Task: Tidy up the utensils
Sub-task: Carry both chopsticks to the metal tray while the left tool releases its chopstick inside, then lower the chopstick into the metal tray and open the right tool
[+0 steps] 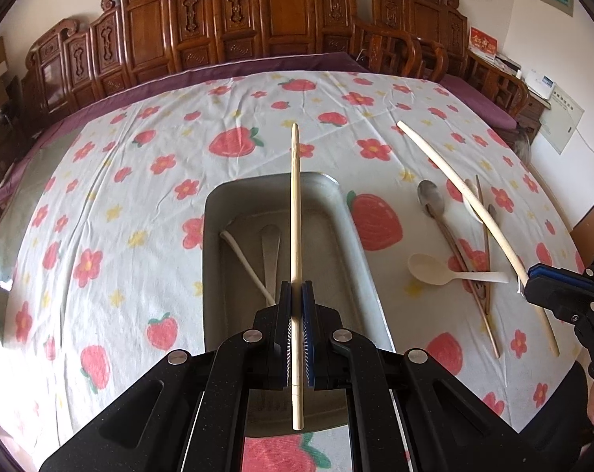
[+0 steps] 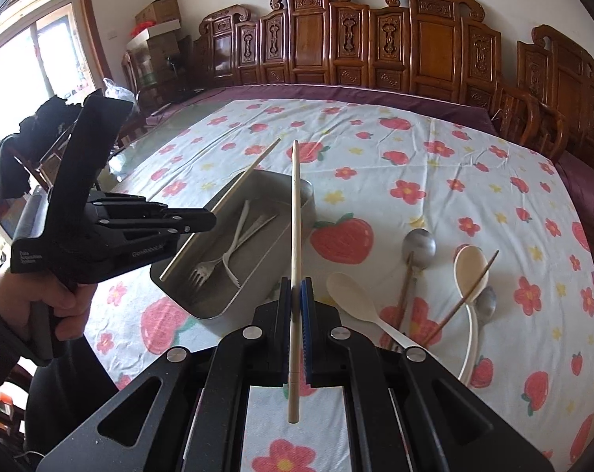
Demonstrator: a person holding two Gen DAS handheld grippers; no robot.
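My left gripper (image 1: 296, 291) is shut on a pale chopstick (image 1: 296, 216) that points forward above the grey metal tray (image 1: 214, 212). In the tray lie a metal fork (image 2: 202, 271) and a white plastic fork (image 2: 236, 244). My right gripper (image 2: 296, 291) is shut on a second pale chopstick (image 2: 295, 216), just right of the tray (image 2: 218, 310). In the left wrist view the right gripper (image 1: 530, 280) shows at the right edge with its chopstick (image 1: 474, 204). In the right wrist view the left gripper (image 2: 208, 222) hangs over the tray's left side with its chopstick (image 2: 234, 192).
Right of the tray, on the strawberry-print cloth (image 2: 375, 181), lie a metal spoon (image 2: 418, 244), two cream spoons (image 2: 470, 267) (image 2: 348, 291), a small metal spoon (image 2: 486, 303) and brown chopsticks (image 2: 470, 295). Carved wooden chairs (image 2: 375, 39) line the far side. A person's hand (image 2: 65, 306) holds the left gripper.
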